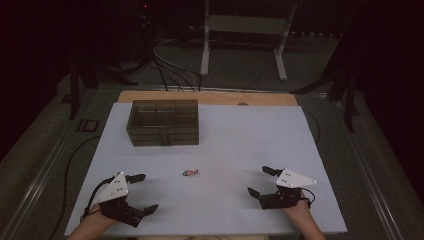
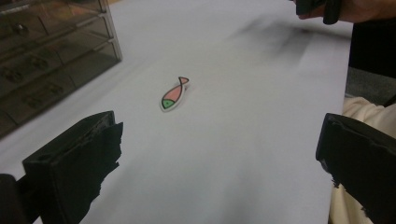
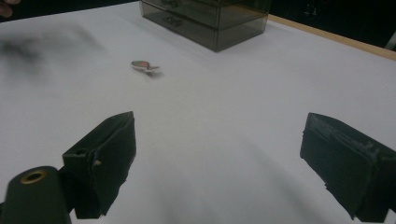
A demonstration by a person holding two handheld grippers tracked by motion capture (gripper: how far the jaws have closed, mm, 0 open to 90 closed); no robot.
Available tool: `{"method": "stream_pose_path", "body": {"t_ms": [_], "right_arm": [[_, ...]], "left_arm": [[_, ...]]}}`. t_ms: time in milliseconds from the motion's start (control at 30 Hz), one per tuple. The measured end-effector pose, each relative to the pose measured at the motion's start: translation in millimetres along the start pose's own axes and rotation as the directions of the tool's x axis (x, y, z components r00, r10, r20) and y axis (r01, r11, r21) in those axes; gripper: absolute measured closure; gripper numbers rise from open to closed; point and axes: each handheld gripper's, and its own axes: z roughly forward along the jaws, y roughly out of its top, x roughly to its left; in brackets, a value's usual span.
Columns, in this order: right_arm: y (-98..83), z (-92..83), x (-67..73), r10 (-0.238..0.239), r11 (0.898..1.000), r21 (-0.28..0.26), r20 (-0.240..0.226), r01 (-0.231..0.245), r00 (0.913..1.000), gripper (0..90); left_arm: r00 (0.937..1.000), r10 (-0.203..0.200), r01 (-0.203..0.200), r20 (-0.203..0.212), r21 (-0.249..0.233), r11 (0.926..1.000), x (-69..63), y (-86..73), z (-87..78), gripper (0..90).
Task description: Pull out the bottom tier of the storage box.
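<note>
Between the left hand-held gripper (image 1: 140,194) and right hand-held gripper (image 1: 261,181), both wide open, lies a flat fish sticker (image 1: 190,173). Pinching it might just push it along the tabletop (image 1: 240,135).

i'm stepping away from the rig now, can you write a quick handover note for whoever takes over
Left gripper: jaws wide open, empty, low at the near left of the white table.
Right gripper: jaws wide open, empty, near right.
Fish sticker: flat on the table between the two grippers, untouched.
Smoked drawer box: far left of centre, drawers look shut.
Done: nothing picked up so far.
Left: probably grasp the fish sticker; where it goes can't be told.
</note>
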Motion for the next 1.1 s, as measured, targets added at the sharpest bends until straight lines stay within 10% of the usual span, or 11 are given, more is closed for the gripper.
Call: {"method": "stream_pose_path", "body": {"t_ms": [1100], "right_arm": [[0.7,0.3,0.0,0.008,1.0,-0.01,-0.027,-0.008,0.9996,10.6]], "left_arm": [[0.9879,0.146,-0.143,-0.052,0.046,0.9886,18.1,52.7,1.0,0.0]]}}
